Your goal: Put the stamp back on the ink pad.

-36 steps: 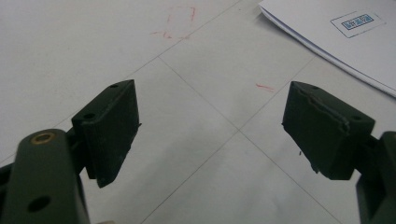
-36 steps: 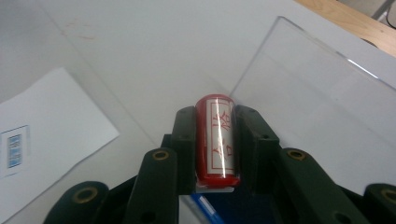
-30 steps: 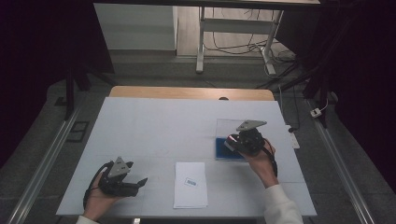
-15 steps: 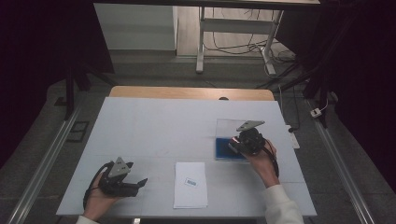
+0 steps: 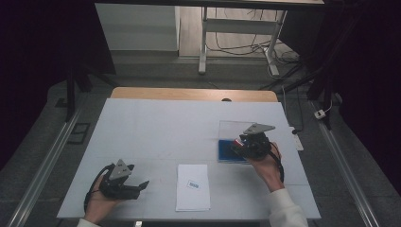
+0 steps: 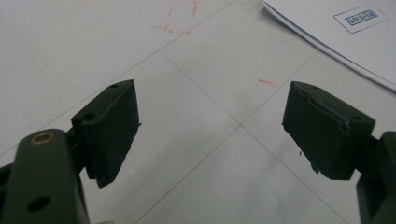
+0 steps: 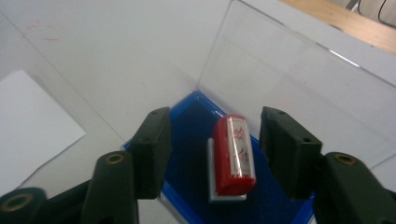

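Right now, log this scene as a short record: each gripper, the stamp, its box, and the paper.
right gripper: open, jaws have just been opening; pads stand either side of the stamp, apart from it
red stamp: lies in the box on a white base, between the right jaws
clear box: see-through walls, blue floor, at the table's right side
left gripper: open, nothing between the jaws, low over the white table
paper sheet: flat near the front edge, small blue stamp print on it

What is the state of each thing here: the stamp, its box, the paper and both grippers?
Red stamp: lying in the box, released.
Clear box: open, blue floor.
Paper: flat, bearing a blue mark.
Right gripper: jaws just opened, astride the stamp, pads apart from it.
Left gripper: open, empty.
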`<action>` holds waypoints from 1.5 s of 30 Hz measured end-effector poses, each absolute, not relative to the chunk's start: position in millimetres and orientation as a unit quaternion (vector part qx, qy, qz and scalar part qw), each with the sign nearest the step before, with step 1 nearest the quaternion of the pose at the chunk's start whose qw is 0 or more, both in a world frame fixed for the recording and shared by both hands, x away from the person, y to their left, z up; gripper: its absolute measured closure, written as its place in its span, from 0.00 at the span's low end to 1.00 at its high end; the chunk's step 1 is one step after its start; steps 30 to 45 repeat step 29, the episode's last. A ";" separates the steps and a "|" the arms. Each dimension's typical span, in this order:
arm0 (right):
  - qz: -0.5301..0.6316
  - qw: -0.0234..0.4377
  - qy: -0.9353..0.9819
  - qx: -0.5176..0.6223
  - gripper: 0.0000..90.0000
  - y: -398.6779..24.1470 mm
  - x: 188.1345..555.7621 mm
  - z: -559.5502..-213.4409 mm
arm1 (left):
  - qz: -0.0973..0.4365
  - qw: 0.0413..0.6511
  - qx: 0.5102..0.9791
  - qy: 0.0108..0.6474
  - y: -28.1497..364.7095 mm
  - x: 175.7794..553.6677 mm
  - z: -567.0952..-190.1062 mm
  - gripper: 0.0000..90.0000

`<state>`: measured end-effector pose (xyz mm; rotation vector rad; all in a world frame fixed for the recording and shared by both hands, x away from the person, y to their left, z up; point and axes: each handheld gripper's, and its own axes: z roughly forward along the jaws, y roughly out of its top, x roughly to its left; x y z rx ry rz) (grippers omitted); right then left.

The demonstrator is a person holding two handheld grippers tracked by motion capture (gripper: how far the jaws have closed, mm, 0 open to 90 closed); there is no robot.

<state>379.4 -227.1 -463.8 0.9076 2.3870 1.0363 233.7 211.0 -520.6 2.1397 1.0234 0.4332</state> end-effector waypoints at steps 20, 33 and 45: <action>0.395 0.169 0.847 0.314 0.41 -292.9 302.3 -497.9 | 0.164 0.366 0.824 0.400 212.0 234.2 -520.3 0.20; 0.396 0.168 0.851 0.302 0.41 -294.3 299.1 -500.7 | 0.164 0.364 0.825 0.400 211.4 235.0 -520.5 0.20; 0.396 0.168 0.851 0.302 0.41 -294.3 299.1 -500.7 | 0.164 0.364 0.825 0.400 211.4 235.0 -520.5 0.20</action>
